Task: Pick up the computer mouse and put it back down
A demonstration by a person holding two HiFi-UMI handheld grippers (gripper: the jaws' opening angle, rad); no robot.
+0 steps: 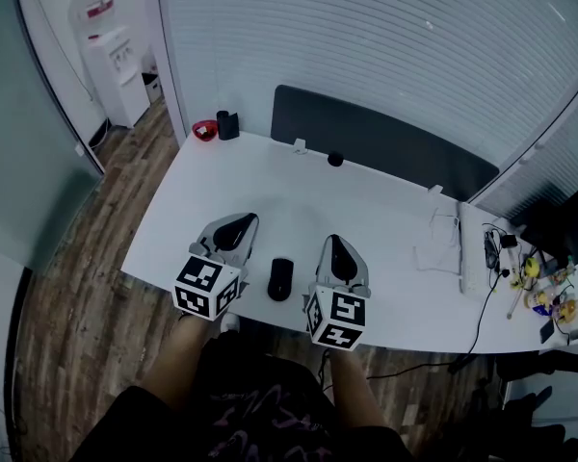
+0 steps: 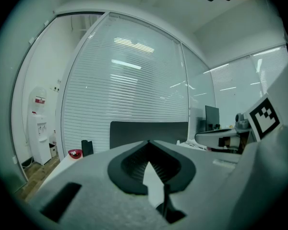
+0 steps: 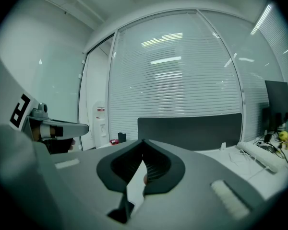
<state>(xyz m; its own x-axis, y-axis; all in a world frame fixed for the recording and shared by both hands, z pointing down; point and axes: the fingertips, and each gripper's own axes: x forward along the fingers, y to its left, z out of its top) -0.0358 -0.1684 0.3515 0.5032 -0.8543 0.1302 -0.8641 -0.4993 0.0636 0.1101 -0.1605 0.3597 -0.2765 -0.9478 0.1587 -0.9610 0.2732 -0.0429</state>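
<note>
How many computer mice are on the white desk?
1. The computer mouse lies near the front edge of the desk, between the left gripper and the right gripper. Another may hide in the right-end clutter.

L gripper [image 1: 239,223] & R gripper [image 1: 335,243] are held side by side w/ a gap btwn them, both pointing fwd away from the body, approx level. L marker cube [image 1: 207,287] & R marker cube [image 1: 337,318] sit at the rear ends, nearest the person. L jaws: tips together, nothing btwn. R jaws: same, tips meeting, empty. L forearm [image 1: 186,354] & R forearm [image 1: 352,393] are bare, each reaching fwd behind its gripper.
</note>
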